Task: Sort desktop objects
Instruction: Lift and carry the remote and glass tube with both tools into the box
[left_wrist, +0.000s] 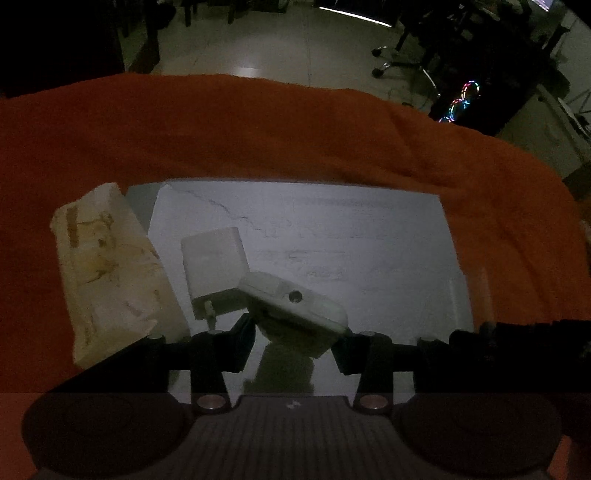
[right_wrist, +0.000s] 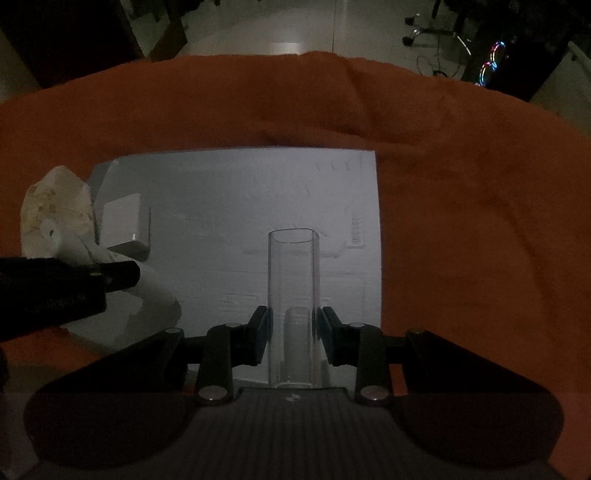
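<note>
Where L sees none: clear tube (right_wrist: 293, 306), R gripper (right_wrist: 293, 332).

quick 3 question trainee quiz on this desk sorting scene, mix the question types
1. True or false: the left gripper is shut on the white case.
2. Multiple choice: the right gripper holds A) a clear tube B) a mug C) a pen.
3. Fill in: the white charger block lies on the white board, which rests on an ______ cloth.

Key: 1 true; 2 A; 3 orange.
</note>
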